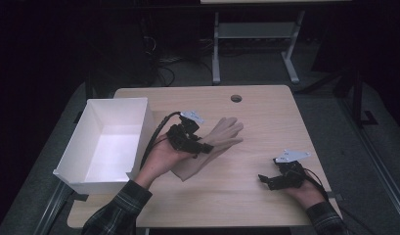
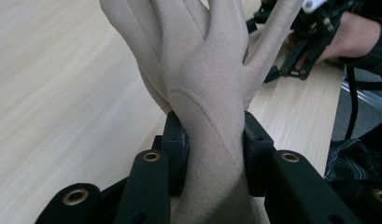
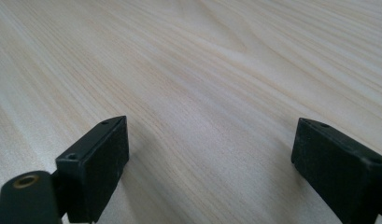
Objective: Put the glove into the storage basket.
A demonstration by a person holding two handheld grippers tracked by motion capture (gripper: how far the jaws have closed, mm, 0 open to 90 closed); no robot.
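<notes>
High view: left gripper (image 1: 200, 147) clamped on a beige glove (image 1: 214, 142) near the middle of the wooden counter (image 1: 266, 122), held around the wrist part so the fingers point away toward the far right and the cuff trails back toward the person. Probably gripped there because the narrow wrist fits between the jaws and leaves the whole glove free to hang once lifted. White box (image 1: 107, 144) just beside it on the left, open at the top, its near corner past the counter's left edge; likely the place for the glove, with a short clear path over its right wall. Right gripper (image 1: 271, 181) resting low near the counter's front right, well apart from the glove and out of the way. Plenty of bare wood to the right and beyond; small round hole (image 1: 236, 98) near the far edge.

Left gripper view: jaws pressed on both sides of the glove (image 2: 202, 93) at the wrist, fabric bunched between the pads, fingers fanned upward in the picture. Counter (image 2: 62, 93) pale and bare to one side; right gripper (image 2: 291, 70) farther off near the counter's edge, dark floor past it.

Right gripper view: jaws standing wide apart with nothing between them, black pads (image 3: 104, 163) just above bare wood grain (image 3: 202, 84). No edge close by here, so room to slide either way.
</notes>
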